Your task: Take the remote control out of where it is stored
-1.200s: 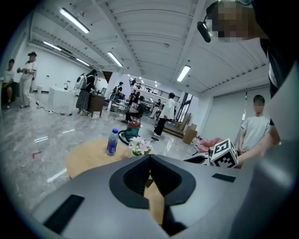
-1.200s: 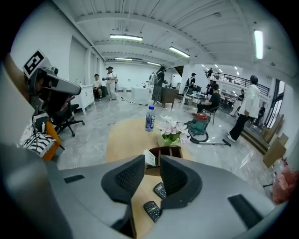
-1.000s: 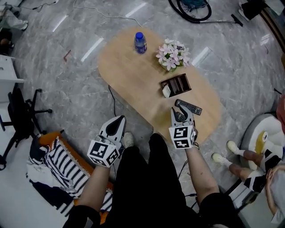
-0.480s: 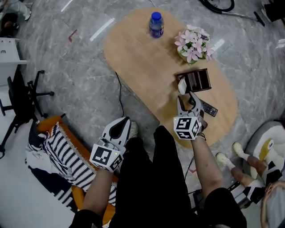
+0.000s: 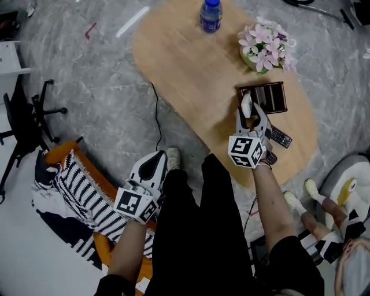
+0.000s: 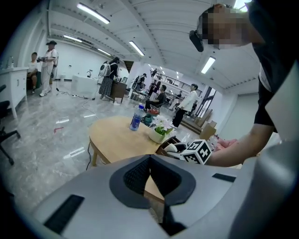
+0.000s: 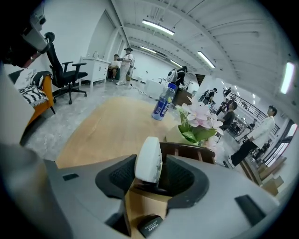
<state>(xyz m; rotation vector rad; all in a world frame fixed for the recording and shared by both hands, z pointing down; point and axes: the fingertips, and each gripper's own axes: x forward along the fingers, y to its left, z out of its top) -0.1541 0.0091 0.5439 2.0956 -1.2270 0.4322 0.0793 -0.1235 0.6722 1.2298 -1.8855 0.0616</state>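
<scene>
A white remote (image 5: pixel 245 104) stands on end at the near left corner of a brown wooden holder (image 5: pixel 273 96) on the oval table (image 5: pixel 191 69). My right gripper (image 5: pixel 252 113) straddles it. Its jaws are opening, and the white remote (image 7: pixel 148 159) stands between the pads with a gap on the right side. The holder (image 7: pixel 188 151) lies just behind it. A black remote (image 5: pixel 280 137) lies flat on the table beside the gripper, and one black remote end (image 7: pixel 150 226) shows under the right gripper (image 7: pixel 152 173). My left gripper (image 5: pixel 155 158) hangs over the person's lap, shut and empty (image 6: pixel 149 161).
A blue-capped bottle (image 5: pixel 211 14) and a pot of pink flowers (image 5: pixel 265 48) stand on the far part of the table. An office chair (image 5: pixel 26 115) and a striped cloth (image 5: pixel 75 196) are at the left. Another person's feet (image 5: pixel 312 193) are at the right.
My right gripper has moved from the black remote lying on the table forward to the holder and now straddles the white remote. The left gripper has hardly moved.
</scene>
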